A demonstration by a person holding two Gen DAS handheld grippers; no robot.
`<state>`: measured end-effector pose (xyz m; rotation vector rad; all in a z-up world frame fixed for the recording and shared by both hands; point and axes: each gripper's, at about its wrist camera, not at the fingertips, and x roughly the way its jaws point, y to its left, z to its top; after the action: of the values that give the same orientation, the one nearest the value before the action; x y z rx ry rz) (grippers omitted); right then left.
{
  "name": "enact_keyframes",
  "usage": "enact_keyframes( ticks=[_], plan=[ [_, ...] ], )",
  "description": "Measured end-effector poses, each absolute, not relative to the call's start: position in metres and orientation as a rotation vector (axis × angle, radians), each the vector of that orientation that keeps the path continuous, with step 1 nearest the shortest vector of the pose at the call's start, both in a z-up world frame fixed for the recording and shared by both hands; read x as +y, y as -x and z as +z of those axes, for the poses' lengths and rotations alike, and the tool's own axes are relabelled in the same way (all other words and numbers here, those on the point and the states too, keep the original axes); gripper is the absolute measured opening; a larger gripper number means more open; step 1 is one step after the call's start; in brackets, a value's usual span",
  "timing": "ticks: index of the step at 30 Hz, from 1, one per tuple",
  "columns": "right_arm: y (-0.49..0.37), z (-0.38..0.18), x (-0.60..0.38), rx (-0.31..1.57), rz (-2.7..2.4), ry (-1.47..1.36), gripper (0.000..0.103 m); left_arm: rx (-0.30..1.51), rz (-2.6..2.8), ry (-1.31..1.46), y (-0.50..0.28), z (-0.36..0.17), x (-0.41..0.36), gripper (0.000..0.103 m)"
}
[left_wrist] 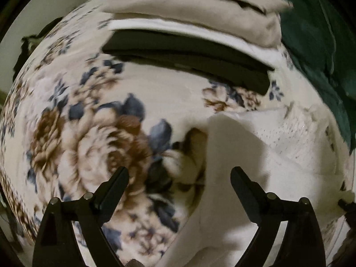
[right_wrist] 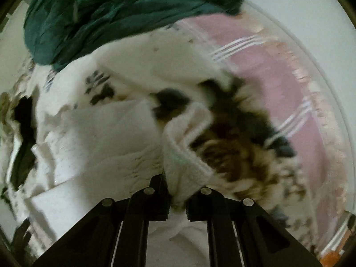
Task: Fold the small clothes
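Note:
A white garment [left_wrist: 278,155] lies spread on the floral bedspread [left_wrist: 93,133], to the right in the left wrist view. My left gripper [left_wrist: 180,175] is open and empty, just above the garment's left edge. In the right wrist view my right gripper [right_wrist: 178,191] is shut on a ribbed hem of the white garment [right_wrist: 184,153] and holds it lifted; the rest of the garment [right_wrist: 100,138] trails to the left.
A stack of folded clothes, beige [left_wrist: 200,9], white and black [left_wrist: 189,55], sits at the far side. A crumpled dark green garment [left_wrist: 322,44] lies at the right, also seen in the right wrist view [right_wrist: 106,15]. A pink striped sheet [right_wrist: 278,77] lies beyond.

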<state>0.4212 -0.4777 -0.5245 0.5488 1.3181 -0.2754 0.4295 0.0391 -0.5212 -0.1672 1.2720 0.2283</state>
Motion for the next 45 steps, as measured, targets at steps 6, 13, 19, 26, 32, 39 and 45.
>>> enact_keyframes(
  ticks=[6,13,19,26,32,39,45],
  plan=[
    [-0.415,-0.522,-0.497,1.317,-0.244,-0.653,0.058,1.336,0.230,-0.015,-0.455,-0.563,0.024,0.093],
    [-0.389,-0.477,-0.490,1.155,-0.272,-0.519,0.058,1.358,0.205,-0.042,-0.462,-0.582,0.027,0.096],
    [-0.415,-0.559,-0.467,1.485,-0.224,-0.505,0.058,1.366,0.181,-0.018,-0.461,-0.581,0.032,0.097],
    [-0.381,-0.503,-0.483,1.388,-0.209,-0.604,0.058,1.278,0.104,0.009,-0.440,-0.532,0.041,0.097],
    [-0.308,-0.461,-0.491,1.422,-0.242,-0.607,0.058,1.404,-0.017,0.028,-0.348,-0.531,0.026,0.097],
    [-0.242,-0.475,-0.486,1.475,-0.340,-0.667,0.058,1.589,-0.010,0.025,-0.295,-0.621,0.017,0.103],
    [-0.229,-0.482,-0.473,1.497,-0.358,-0.636,0.058,1.581,0.029,0.077,-0.306,-0.631,0.020,0.103]
  ],
)
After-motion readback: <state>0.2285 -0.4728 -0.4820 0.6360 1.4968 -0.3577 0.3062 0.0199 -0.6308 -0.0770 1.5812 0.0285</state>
